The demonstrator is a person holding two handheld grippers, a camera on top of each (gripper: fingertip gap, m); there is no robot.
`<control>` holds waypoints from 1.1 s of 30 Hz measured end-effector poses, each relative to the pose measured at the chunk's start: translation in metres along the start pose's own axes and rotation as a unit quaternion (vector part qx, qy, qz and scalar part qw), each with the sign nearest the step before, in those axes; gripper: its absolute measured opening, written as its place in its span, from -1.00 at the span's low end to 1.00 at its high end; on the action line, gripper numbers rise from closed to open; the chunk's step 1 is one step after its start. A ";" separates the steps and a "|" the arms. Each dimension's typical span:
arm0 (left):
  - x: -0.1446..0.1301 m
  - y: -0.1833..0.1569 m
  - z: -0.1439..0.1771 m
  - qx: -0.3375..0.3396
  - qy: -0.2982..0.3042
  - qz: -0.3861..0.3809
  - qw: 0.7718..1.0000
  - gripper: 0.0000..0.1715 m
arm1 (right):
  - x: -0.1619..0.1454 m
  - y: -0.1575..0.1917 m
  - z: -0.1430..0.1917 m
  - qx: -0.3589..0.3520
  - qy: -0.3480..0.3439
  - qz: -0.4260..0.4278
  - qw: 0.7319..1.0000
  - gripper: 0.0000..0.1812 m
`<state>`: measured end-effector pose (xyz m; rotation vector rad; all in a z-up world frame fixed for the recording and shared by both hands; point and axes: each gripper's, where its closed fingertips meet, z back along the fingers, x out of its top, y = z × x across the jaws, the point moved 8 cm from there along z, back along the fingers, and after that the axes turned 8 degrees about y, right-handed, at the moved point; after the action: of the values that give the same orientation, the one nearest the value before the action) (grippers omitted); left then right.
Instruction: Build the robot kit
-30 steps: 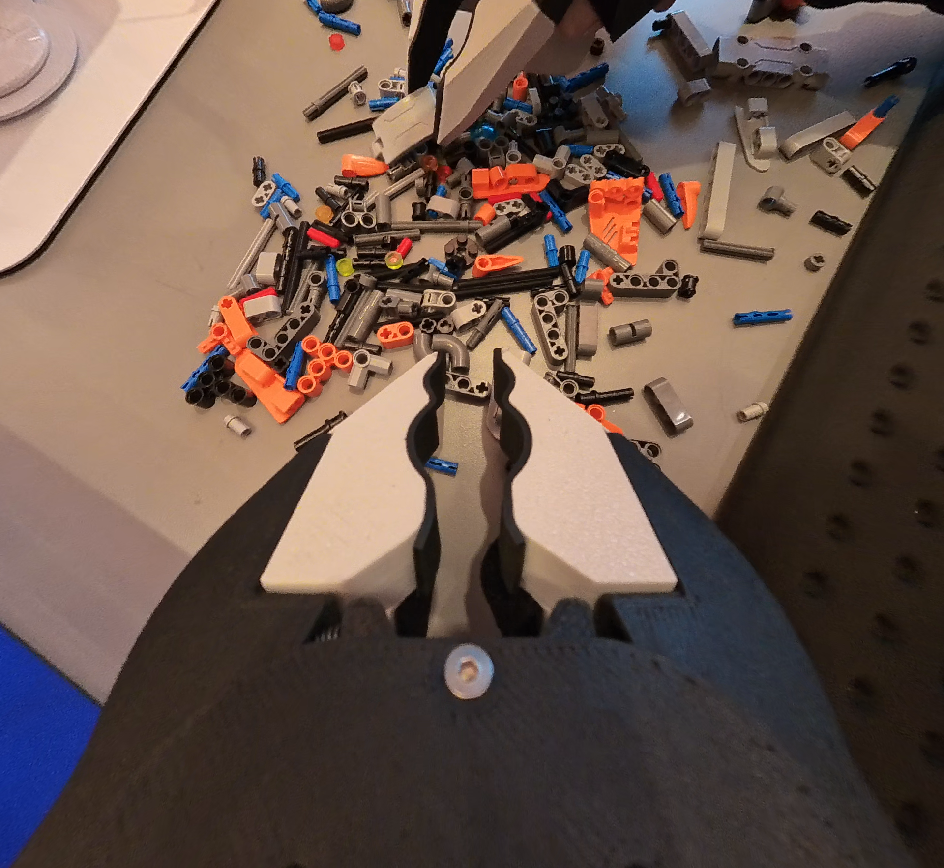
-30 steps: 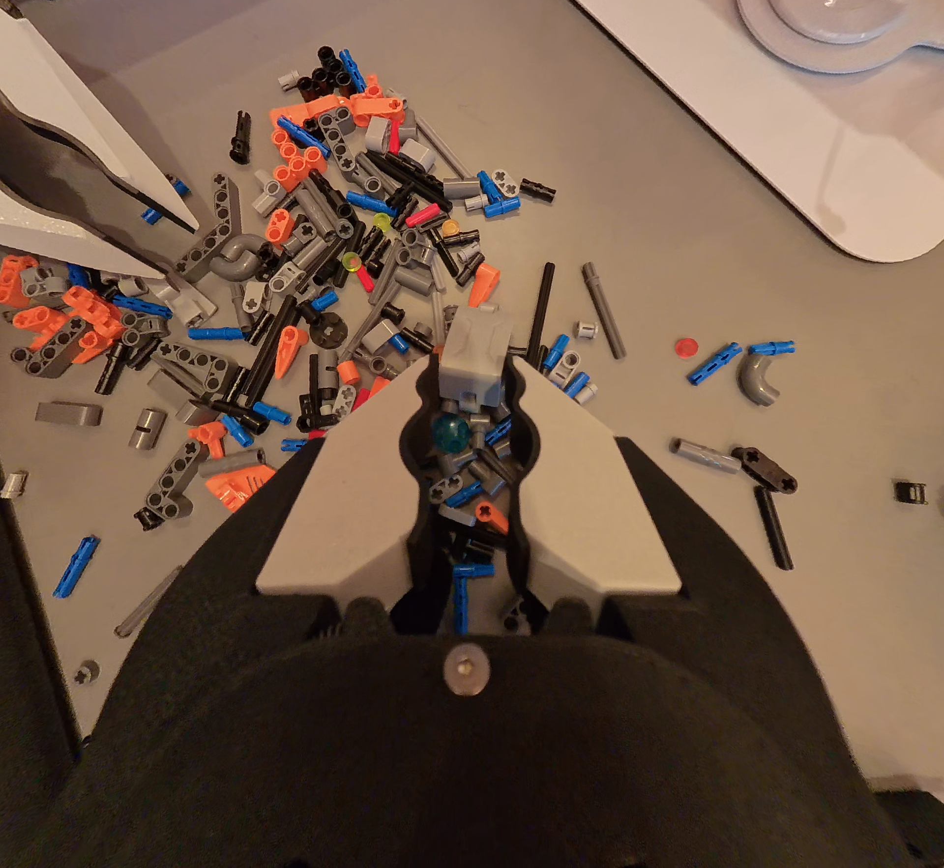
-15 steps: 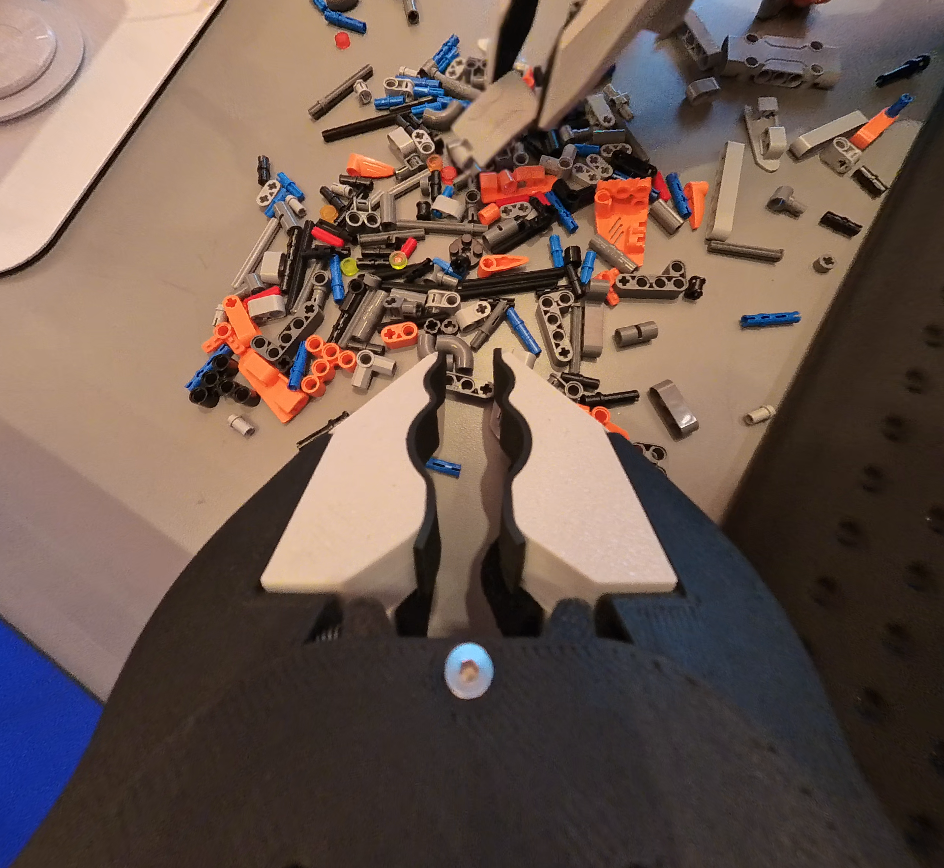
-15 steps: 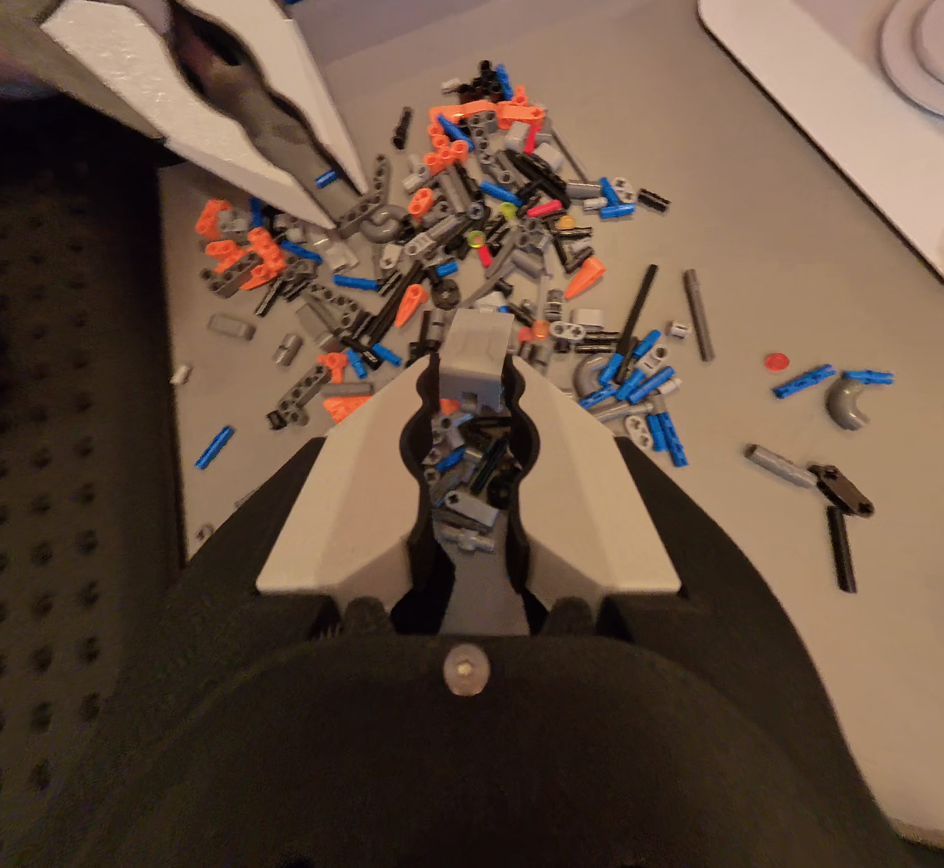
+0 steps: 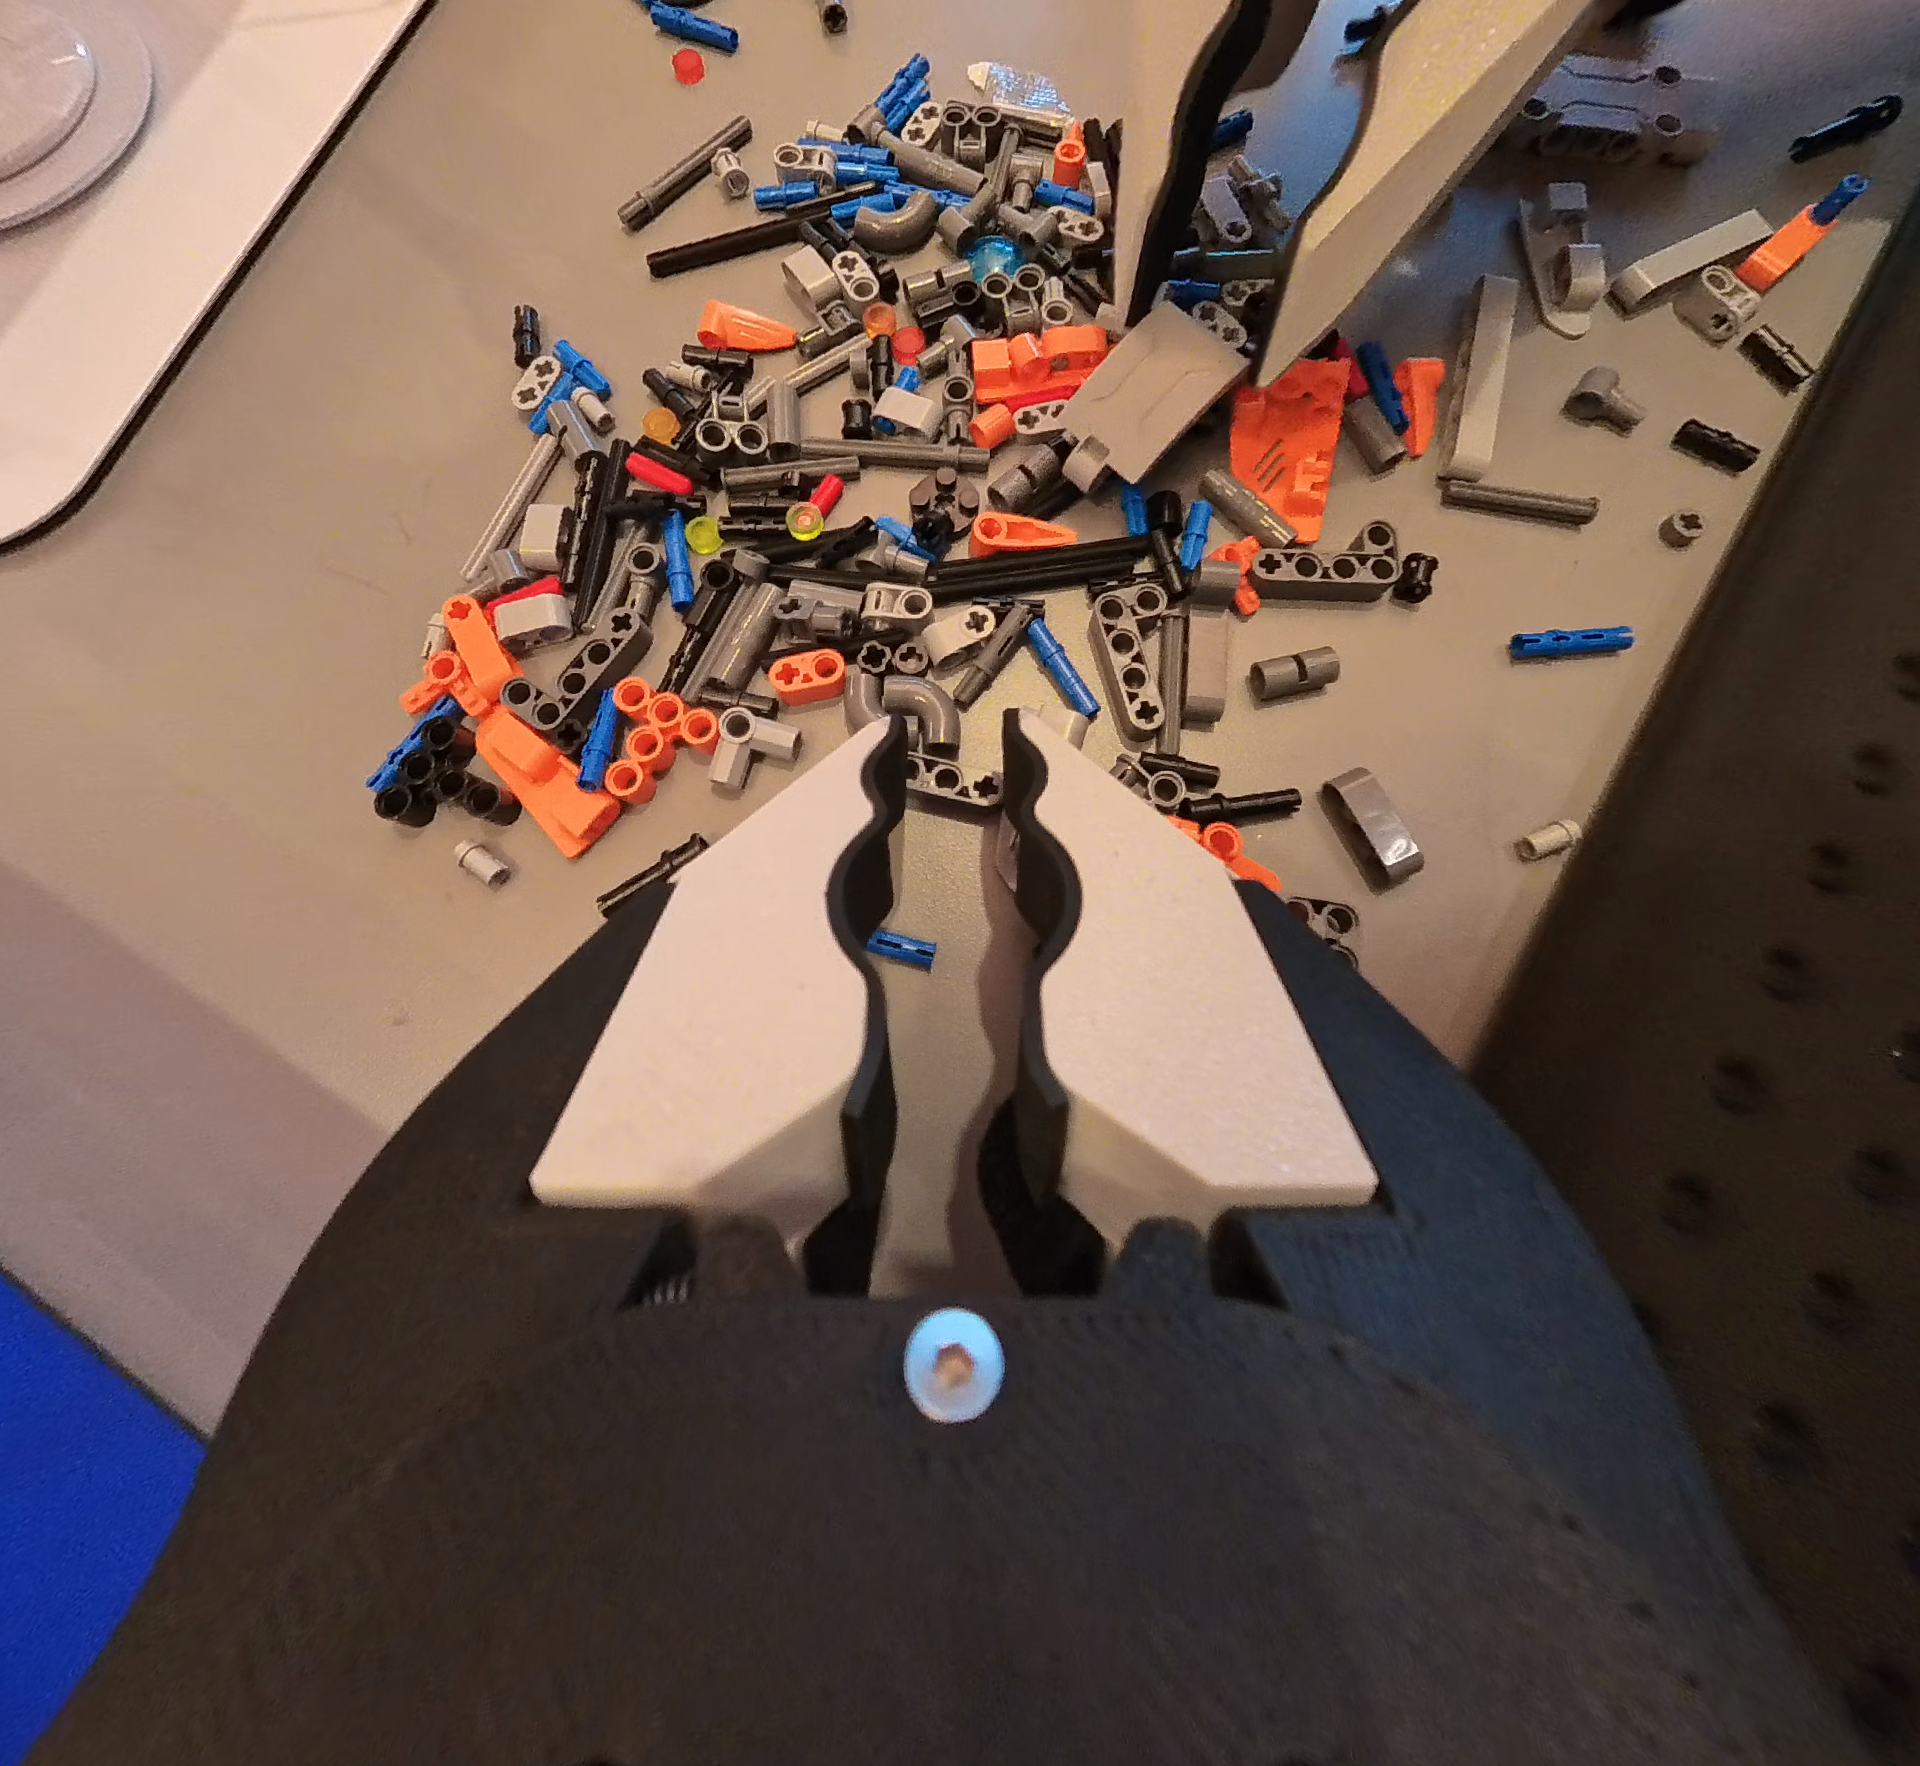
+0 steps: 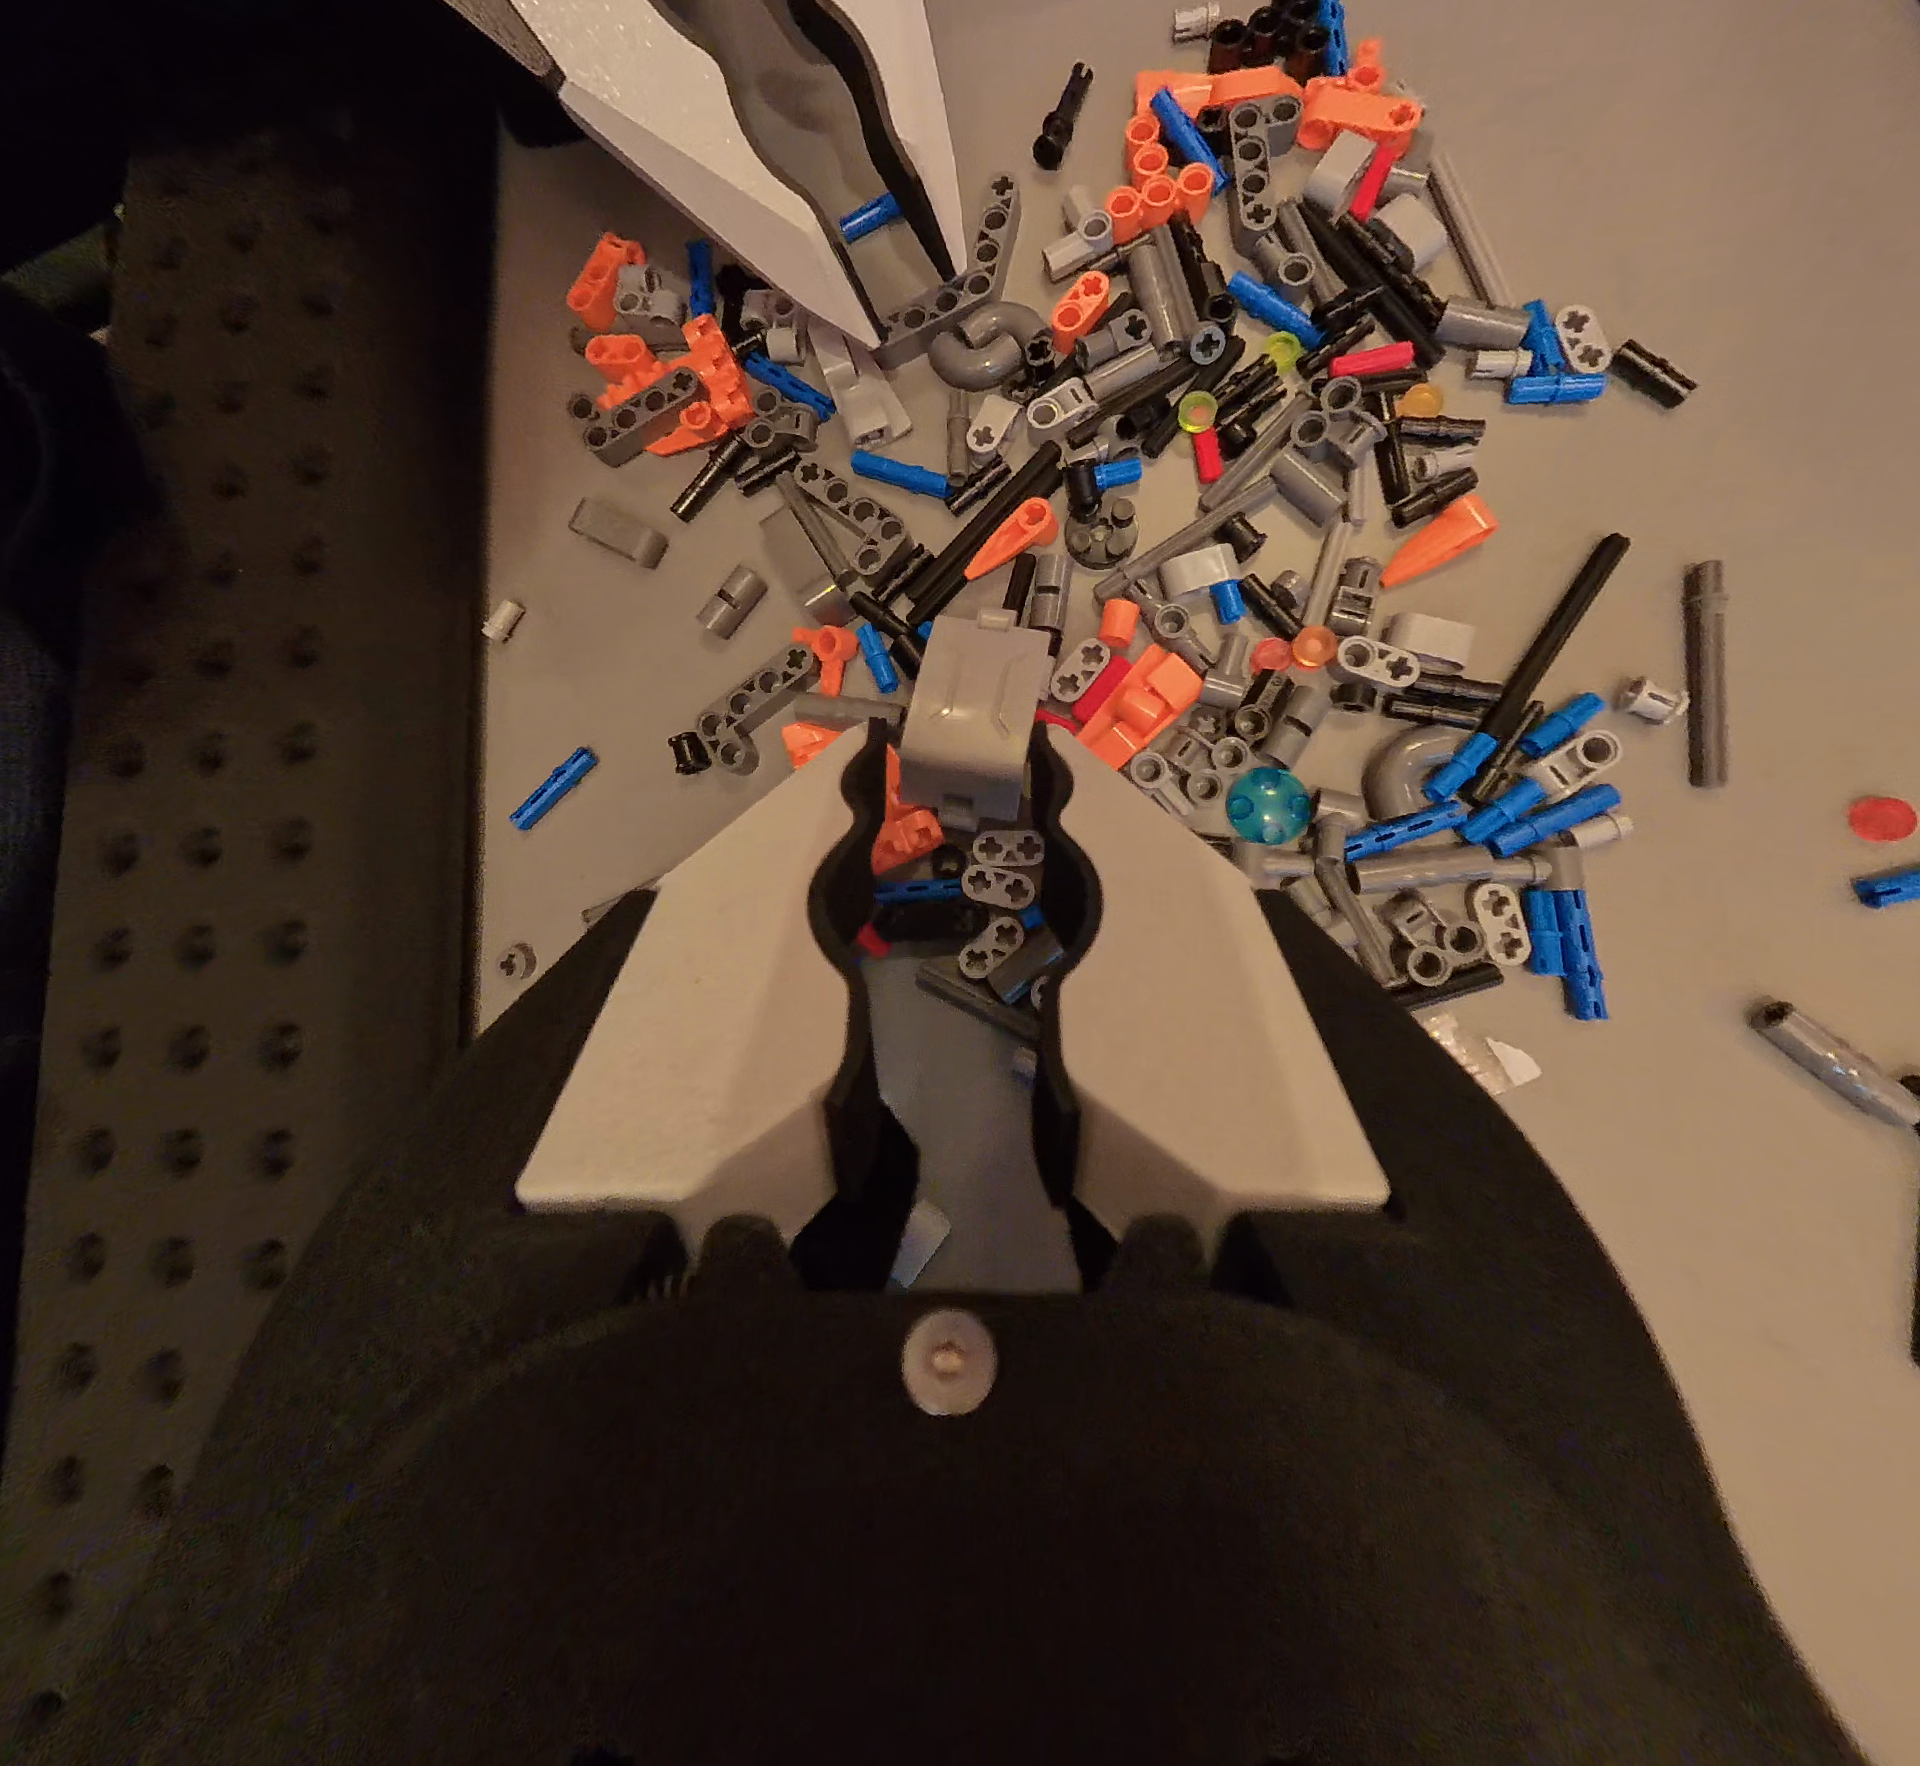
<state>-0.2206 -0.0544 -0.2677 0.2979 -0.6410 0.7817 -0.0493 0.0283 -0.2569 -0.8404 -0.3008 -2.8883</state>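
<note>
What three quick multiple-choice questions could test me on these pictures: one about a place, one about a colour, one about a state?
1. Where does the white board lie in the left wrist view?
A top left
B bottom right
C centre

2. What colour is the panel in the right gripper?
A orange
B grey
C blue

3. How is the left gripper?
A shut on a black rod
B open, empty
C shut on a blue pin

Answers: 1 A, it fills that corner. 2 B, grey between the tips. 3 B, a gap shows, nothing gripped.

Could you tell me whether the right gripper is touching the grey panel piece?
Touching: the right wrist view shows the right gripper with its fingertips clamped on the grey panel piece.
</note>
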 end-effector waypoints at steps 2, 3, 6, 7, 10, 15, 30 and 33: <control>0.000 0.000 0.000 0.000 0.000 -0.001 1.000 -0.82 | -0.002 -0.001 0.004 -0.001 -0.004 0.002 1.000 -0.70; 0.000 0.000 0.000 0.001 0.000 -0.001 1.000 -0.82 | -0.003 -0.002 0.007 -0.003 -0.007 0.002 1.000 -0.69; 0.000 0.000 0.000 0.001 0.001 -0.002 1.000 -0.82 | -0.008 -0.007 0.016 -0.014 -0.016 -0.007 1.000 -0.69; 0.000 0.000 0.000 0.002 0.001 -0.002 1.000 -0.82 | -0.010 -0.011 0.019 -0.020 -0.020 -0.014 1.000 -0.70; 0.000 0.000 0.000 0.003 0.001 -0.002 1.000 -0.82 | -0.017 -0.022 0.031 -0.042 -0.031 -0.042 0.998 -0.69; 0.001 0.000 -0.001 0.004 0.002 -0.002 1.000 -0.82 | -0.028 -0.035 0.046 -0.070 -0.050 -0.076 0.993 -0.70; 0.002 0.000 -0.001 0.009 0.000 -0.004 1.000 -0.81 | -0.038 -0.046 0.061 -0.101 -0.076 -0.102 0.987 -0.72; 0.001 0.000 -0.001 0.009 0.000 -0.003 1.000 -0.82 | -0.038 -0.046 0.060 -0.108 -0.065 -0.096 0.987 -0.72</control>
<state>-0.2193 -0.0533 -0.2676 0.3163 -0.6328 0.7818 0.0058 0.0884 -0.2355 -1.0960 -0.0841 -3.0914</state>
